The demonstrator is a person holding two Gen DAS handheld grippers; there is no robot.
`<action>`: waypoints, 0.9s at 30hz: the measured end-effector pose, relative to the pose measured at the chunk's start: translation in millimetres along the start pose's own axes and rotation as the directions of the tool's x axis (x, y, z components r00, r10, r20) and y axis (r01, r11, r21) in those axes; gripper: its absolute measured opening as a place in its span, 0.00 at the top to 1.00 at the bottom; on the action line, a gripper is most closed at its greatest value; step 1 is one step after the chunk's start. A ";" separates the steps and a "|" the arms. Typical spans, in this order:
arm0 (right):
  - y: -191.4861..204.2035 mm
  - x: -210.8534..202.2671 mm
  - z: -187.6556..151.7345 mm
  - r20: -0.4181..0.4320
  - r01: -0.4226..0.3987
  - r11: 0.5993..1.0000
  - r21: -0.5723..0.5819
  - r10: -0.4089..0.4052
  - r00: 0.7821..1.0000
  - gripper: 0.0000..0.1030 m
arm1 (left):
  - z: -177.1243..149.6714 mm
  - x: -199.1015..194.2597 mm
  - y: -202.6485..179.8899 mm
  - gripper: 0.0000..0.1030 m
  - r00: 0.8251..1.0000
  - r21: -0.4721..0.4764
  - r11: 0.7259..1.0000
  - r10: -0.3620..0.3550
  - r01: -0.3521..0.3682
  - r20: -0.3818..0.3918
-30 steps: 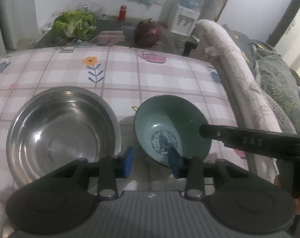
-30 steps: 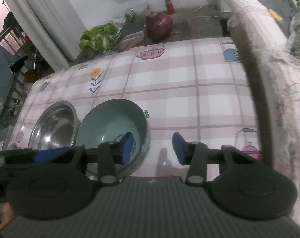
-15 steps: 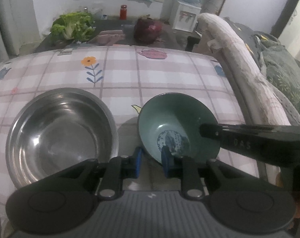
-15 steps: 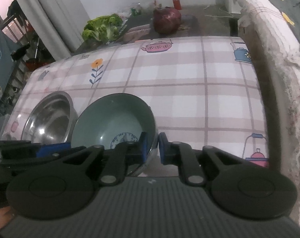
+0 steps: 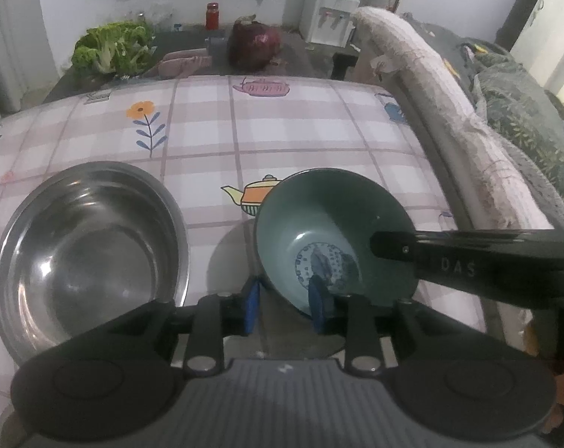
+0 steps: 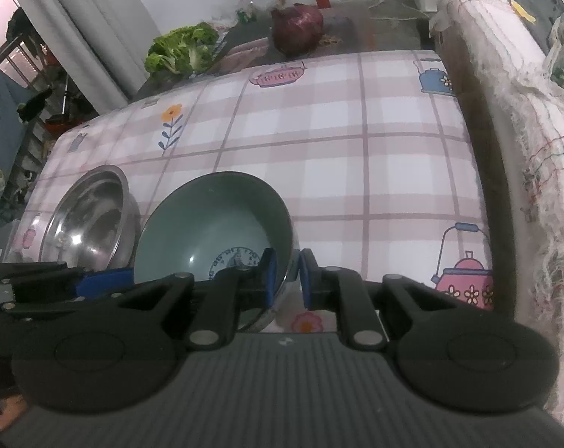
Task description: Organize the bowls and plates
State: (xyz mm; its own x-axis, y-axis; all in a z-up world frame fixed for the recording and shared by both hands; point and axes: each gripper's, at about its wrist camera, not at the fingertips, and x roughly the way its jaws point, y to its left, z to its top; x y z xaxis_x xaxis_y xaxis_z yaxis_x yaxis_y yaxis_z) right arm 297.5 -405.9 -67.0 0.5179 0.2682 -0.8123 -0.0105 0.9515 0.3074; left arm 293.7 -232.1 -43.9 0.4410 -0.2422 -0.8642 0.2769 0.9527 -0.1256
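Observation:
A green bowl with a blue emblem inside sits tilted on the checked tablecloth, to the right of a wide steel bowl. My right gripper is shut on the green bowl at its right rim, one pad inside and one outside. My left gripper straddles the bowl's near rim and its jaws are opening. Its right pad is inside the bowl and its left pad stands just clear of the outer wall. In the right wrist view the steel bowl lies to the left.
A sofa arm under a white cover runs along the table's right edge. Beyond the far edge a dark table holds green lettuce, a red cabbage and a red jar. A water dispenser stands behind.
My right gripper closed onto the green bowl's rim. My left jaws narrowed around the near rim, then widened again. The bowl has tipped up and shifted a little to the right.

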 end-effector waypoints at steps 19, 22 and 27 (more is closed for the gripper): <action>-0.4 19.9 -4.7 -0.023 -0.005 0.999 0.049 0.007 1.000 0.86 | 2.8 14.9 -3.8 0.72 0.999 0.004 0.999 0.032 -0.032 -0.016; 1.5 19.7 -5.4 -0.022 0.002 0.999 0.042 -0.001 1.000 0.86 | 3.4 13.3 -2.5 0.72 0.999 -0.001 1.000 0.030 -0.030 -0.014; 2.1 19.2 -5.5 -0.021 0.003 0.999 0.041 -0.002 1.000 0.86 | 4.4 9.2 -1.7 0.72 1.000 -0.007 1.000 0.026 -0.026 -0.004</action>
State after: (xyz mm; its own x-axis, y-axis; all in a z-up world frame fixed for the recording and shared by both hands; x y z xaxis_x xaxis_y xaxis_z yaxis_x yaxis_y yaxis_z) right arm 302.7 -397.9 -84.7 0.5003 0.2693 -0.8229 0.0264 0.9452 0.3253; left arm 301.1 -236.7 -49.4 0.4447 -0.2162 -0.8692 0.2595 0.9599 -0.1060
